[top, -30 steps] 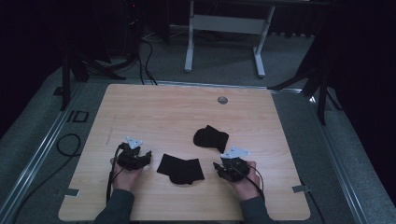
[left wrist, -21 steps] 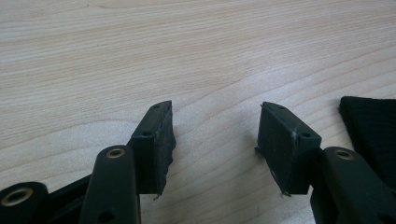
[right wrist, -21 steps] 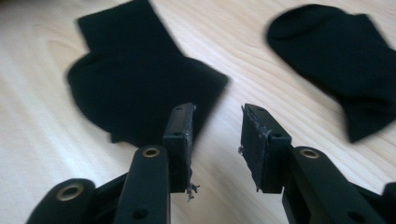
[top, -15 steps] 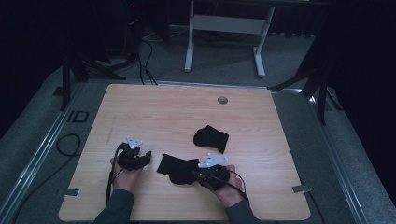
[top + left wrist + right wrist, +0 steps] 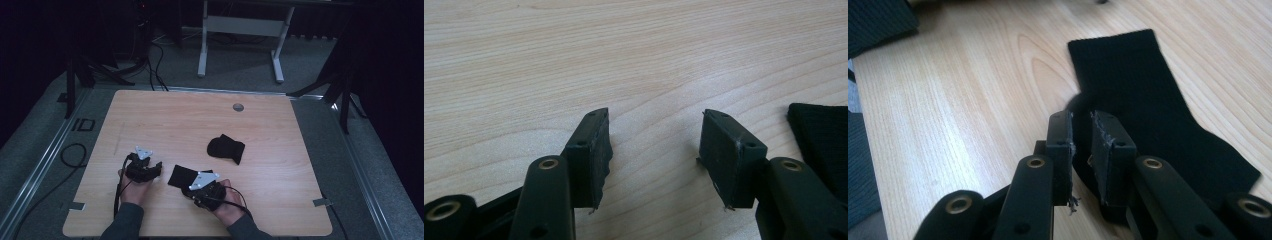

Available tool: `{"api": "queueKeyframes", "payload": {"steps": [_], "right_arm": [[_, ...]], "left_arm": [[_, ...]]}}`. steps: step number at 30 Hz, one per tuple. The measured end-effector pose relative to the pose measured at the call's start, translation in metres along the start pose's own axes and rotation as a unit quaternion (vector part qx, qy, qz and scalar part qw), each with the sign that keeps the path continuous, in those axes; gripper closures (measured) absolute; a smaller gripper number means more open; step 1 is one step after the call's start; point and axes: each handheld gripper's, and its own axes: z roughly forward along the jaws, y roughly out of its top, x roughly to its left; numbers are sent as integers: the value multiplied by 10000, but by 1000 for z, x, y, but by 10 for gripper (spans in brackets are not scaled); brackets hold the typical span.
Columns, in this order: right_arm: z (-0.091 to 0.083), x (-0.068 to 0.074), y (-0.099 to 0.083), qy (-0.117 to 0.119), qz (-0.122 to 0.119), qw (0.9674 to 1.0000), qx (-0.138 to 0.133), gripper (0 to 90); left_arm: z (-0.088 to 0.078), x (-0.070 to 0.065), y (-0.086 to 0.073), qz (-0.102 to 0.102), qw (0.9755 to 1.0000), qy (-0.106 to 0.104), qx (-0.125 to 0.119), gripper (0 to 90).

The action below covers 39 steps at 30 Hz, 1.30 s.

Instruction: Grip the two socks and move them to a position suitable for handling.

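Two socks lie on the surface point(image 5: 150, 125). Right gripper point(image 5: 1082, 137) fingers pinch the lower-centre sock point(image 5: 1148, 110); left gripper point(image 5: 654, 145) fingers gape wide, empty. Upper-right sock point(image 5: 226, 148) lies apart.

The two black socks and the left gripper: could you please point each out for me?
Near sock point(image 5: 1148, 105): right gripper view, its leg.
Far sock point(image 5: 226, 148): high view, its middle.
Left gripper point(image 5: 654, 150): left gripper view, between its open jaws.
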Motion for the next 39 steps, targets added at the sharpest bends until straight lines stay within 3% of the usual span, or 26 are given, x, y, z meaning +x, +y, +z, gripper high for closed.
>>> {"api": "queueKeyframes", "payload": {"steps": [2, 3, 8, 11, 16, 21, 26, 30, 34, 36, 39], "right_arm": [[3, 1, 1, 20, -36, 10000, 28, 771], [11, 1, 2, 80, -86, 9997, 195, 753], [27, -1, 0, 115, -42, 9988, 476, 723], [29, -1, -1, 117, -8, 9988, 475, 719], [31, -4, 2, 153, 212, 9982, 537, 721], [33, -6, 5, 38, 418, 9974, 581, 818], [33, -16, 4, 250, 815, 9948, 555, 865], [33, -21, 2, 419, 1034, 9925, 491, 868], [33, -22, 1, 435, 1048, 9924, 473, 868], [33, -21, 1, 427, 1062, 9924, 459, 868], [33, -21, 1, 423, 1041, 9926, 459, 868]], "left_arm": [[0, 0, 0, 1, 10000, 1, 1, 466], [0, 0, 0, 7, 10000, 0, 5, 466], [0, 0, 0, 10, 10000, 0, 6, 466], [0, 0, 0, 8, 10000, 1, 6, 468], [-1, -1, 0, 17, 10000, -17, 28, 488], [-2, -1, 0, 21, 10000, -36, 67, 544], [-5, -3, 0, -14, 9998, -141, 114, 615], [-9, -11, 0, 186, 9993, -313, 47, 653], [-12, -25, 0, 422, 9978, -493, -114, 682], [-15, -35, 0, 641, 9960, -566, -275, 710], [-17, -41, 0, 703, 9948, -645, -368, 730]]}}
